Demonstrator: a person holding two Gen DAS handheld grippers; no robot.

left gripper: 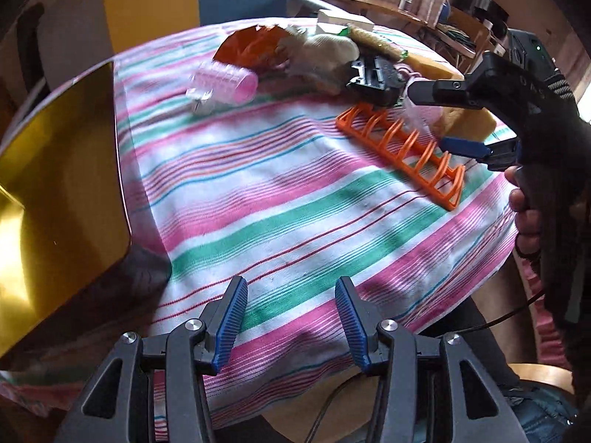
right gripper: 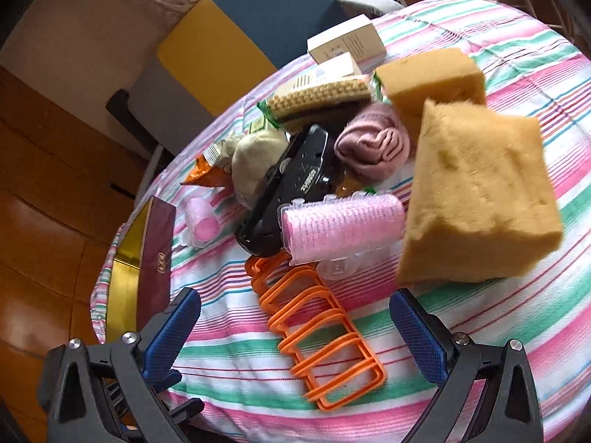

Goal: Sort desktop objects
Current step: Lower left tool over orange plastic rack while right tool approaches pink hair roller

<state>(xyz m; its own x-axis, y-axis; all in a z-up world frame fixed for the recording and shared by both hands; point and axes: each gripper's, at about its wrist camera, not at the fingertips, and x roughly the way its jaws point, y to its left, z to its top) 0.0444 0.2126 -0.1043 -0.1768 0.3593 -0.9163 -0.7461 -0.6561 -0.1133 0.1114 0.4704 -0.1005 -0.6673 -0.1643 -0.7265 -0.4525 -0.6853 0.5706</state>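
Your left tool and right tool were both open, empty, above the table; orange rack lay near.

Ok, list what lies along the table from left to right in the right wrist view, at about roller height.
Maroon box → small pink roller → black device → large pink roller → big yellow sponge.

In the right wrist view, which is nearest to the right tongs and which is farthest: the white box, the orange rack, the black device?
1. Orange rack: on the cloth directly between the open right tongs.
2. Black device: mid-pile, beyond the rack's far end.
3. White box: at the table's far edge.
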